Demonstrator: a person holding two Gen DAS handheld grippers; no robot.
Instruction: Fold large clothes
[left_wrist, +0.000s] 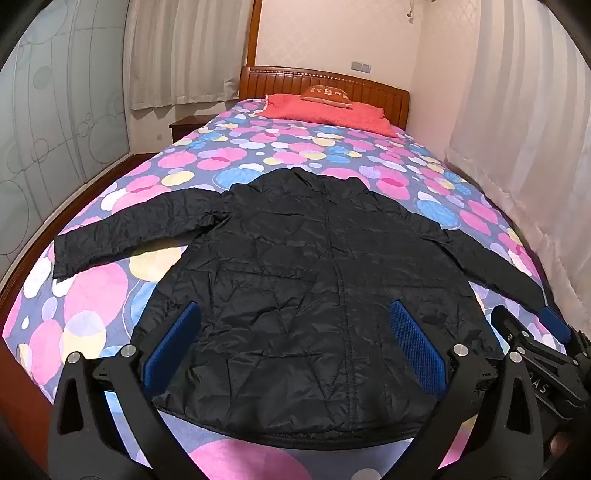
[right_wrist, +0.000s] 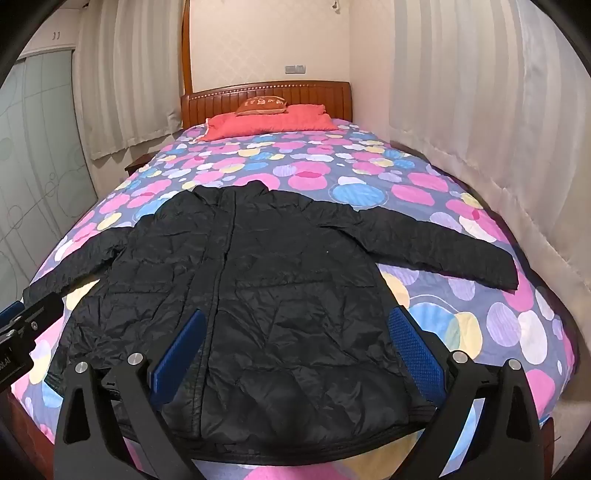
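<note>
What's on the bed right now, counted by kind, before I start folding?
Jacket: 1, black, spread flat, sleeves out
Pink pillow: 1
Small orange cushion: 1, on the pillow
Total: 3

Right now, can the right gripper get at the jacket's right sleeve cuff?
Probably yes: the right gripper is open, and the sleeve lies flat on the bedspread with nothing over it.
</note>
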